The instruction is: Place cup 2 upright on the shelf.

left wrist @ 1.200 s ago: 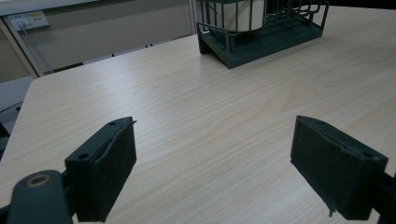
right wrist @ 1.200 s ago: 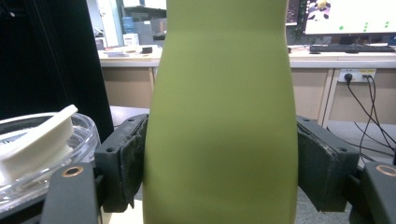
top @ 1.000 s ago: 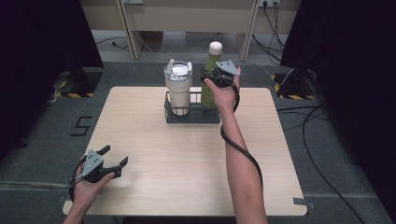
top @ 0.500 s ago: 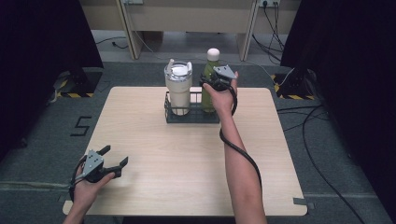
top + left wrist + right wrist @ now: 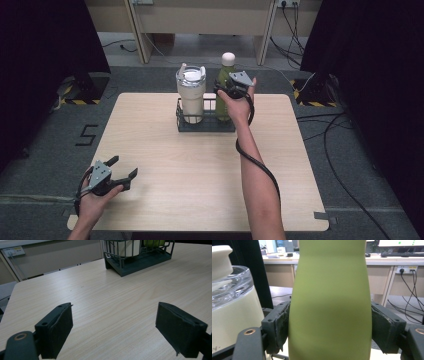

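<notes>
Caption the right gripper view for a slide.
Right gripper clamps tall matte green bottle beside cream lidded tumbler.

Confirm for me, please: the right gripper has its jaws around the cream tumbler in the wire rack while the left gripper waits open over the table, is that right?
Not quite. The right gripper has its jaws around the green bottle, not the cream tumbler beside it in the wire rack; the right gripper view shows this. The left gripper does wait open over the table.

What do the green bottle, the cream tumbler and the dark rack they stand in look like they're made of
Green bottle: probably coated metal or plastic, going by its smooth matte skin without seams. Cream tumbler: an opaque, softly glossy body, likely painted steel or plastic, under a clear lid that looks like plastic. Dark rack: thin rods and a flat base, seemingly dark-coated metal wire.
</notes>
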A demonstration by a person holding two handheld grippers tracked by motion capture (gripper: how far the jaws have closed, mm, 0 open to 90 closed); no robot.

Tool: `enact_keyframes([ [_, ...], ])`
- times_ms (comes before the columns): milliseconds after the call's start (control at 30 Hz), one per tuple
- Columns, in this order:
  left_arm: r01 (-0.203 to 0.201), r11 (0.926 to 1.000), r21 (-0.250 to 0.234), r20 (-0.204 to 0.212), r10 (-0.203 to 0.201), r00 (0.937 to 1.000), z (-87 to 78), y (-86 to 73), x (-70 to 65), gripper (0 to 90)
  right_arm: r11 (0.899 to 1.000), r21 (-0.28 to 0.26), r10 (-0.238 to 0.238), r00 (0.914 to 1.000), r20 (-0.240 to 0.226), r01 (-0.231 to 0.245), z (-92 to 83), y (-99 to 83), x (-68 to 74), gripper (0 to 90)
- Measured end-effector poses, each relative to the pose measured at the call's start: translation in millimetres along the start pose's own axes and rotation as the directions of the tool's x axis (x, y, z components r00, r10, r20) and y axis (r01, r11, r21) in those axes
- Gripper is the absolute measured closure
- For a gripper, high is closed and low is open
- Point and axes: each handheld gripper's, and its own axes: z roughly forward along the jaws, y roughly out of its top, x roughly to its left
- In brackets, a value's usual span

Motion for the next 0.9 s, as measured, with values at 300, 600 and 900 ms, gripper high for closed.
enact_keyframes([
  [300, -0.001, 1.0000, 0.002, 0.000, 0.001, 1.0000, 0.0, -0.1, -0.1, 13.5, 0.999, 0.033, -0.036, 0.9992, -0.020, 0.036, -2.1, -5.0, 4.9, 13.9],
  [600, -0.002, 1.0000, 0.002, -0.002, 0.002, 1.0000, -0.1, 0.0, -0.1, 13.5, 0.997, 0.047, -0.056, 0.9978, -0.034, 0.058, -10.2, -5.3, 3.1, 10.9],
  [900, -0.001, 1.0000, 0.002, -0.004, 0.001, 1.0000, -0.3, 0.0, -0.1, 13.5, 0.996, 0.058, -0.063, 0.9972, -0.042, 0.065, -22.1, -6.3, 0.9, 10.7],
])
